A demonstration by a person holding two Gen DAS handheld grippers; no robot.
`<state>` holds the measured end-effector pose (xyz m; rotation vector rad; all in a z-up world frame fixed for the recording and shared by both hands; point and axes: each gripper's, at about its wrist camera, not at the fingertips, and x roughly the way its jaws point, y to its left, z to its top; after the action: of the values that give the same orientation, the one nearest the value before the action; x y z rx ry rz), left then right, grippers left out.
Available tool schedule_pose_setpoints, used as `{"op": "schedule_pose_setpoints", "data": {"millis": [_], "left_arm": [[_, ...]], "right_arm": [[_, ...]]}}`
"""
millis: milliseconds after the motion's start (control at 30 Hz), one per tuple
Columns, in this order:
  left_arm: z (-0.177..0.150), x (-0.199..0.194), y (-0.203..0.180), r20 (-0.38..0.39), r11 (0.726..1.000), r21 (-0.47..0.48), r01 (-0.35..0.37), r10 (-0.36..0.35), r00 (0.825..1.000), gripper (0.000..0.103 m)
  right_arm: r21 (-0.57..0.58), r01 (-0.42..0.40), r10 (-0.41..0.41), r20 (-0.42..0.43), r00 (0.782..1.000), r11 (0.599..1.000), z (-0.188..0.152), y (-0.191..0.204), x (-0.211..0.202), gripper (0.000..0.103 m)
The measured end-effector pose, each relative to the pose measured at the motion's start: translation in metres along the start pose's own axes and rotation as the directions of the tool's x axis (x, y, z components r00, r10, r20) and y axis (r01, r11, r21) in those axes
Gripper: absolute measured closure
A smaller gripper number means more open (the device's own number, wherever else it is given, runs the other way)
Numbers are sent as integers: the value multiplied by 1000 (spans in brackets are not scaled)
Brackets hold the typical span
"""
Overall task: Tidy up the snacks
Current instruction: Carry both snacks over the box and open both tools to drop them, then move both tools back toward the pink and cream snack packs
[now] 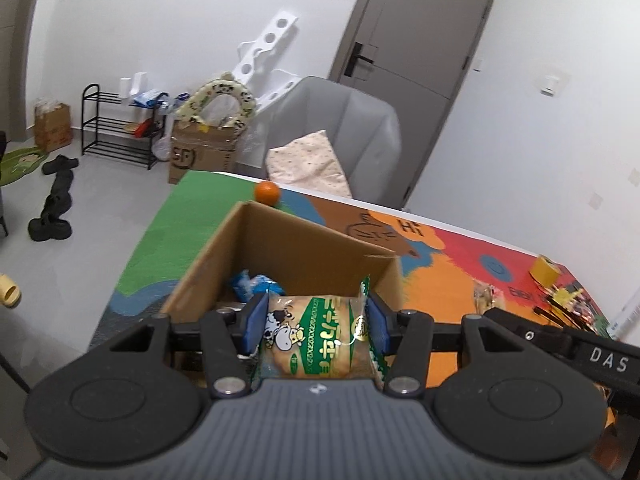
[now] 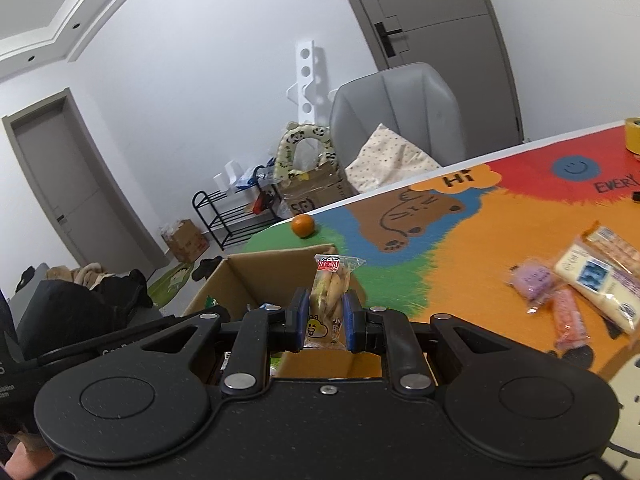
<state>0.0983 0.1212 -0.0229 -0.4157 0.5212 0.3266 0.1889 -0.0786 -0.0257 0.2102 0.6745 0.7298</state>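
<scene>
**Both grippers loaded, box just ahead**

The left gripper (image 1: 316, 330) is clamped on a green cow-print bun pack (image 1: 316, 340), its pads pressing the pack's two sides, and the pack's long axis runs across the jaws. The box (image 1: 312, 240) lies directly beyond and below it: the pack hangs over the near rim, with a blue wrapper (image 1: 256, 284) already inside at the left.

The right gripper (image 2: 324, 320) is closed tight on a narrow clear snack bag (image 2: 330, 292) that stands upright, its long axis pointing away from the fingers. From this side the box (image 2: 256, 268) sits ahead and to the left, so I judge the left hand is nearer to a drop.

More snacks (image 2: 576, 280) lie on the mat (image 2: 460, 248) well to the right; an orange (image 2: 303, 226) rests beyond the box, near the far edge.
</scene>
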Motion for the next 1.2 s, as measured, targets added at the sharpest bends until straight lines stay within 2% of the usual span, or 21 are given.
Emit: {"op": "schedule_pose_setpoints", "data": {"millis": [267,333,400,500,533,567,633,767,1000,1200], "left_arm": [[2,4,19,-20,999,-24,-23,23,1000,47],[4,1,23,-20,999,-25,-24,24,1000,43],[6,-3,25,1,999,-18,-32,32,999,33],[8,-6,29,14,999,-27,-32,33,999,29],[10,-6,30,14,999,-31,-33,34,999,29],[10,-6,31,13,999,-32,-36,36,999,28],[9,-5,32,10,999,-34,-40,41,999,27],[8,-5,28,15,999,-25,-37,37,999,21],[4,-2,19,13,999,-28,-25,25,1000,14],[-1,-2,9,11,1000,-15,-15,16,1000,12]], "right_arm": [[-20,-32,32,-26,999,999,2,19,24,86],[-20,-36,35,-31,999,999,4,21,30,86],[-13,-43,42,-36,998,999,6,23,35,86],[-4,-49,49,-37,998,999,9,25,40,85],[0,-57,57,-37,998,998,10,26,42,77],[5,-61,62,-36,997,998,11,25,42,75],[7,-56,56,-30,998,998,10,25,42,62],[14,-44,45,-29,999,999,7,20,38,60],[27,-20,20,-18,1000,999,0,8,24,50],[63,11,-11,-9,1000,998,-6,-8,11,43]]}}
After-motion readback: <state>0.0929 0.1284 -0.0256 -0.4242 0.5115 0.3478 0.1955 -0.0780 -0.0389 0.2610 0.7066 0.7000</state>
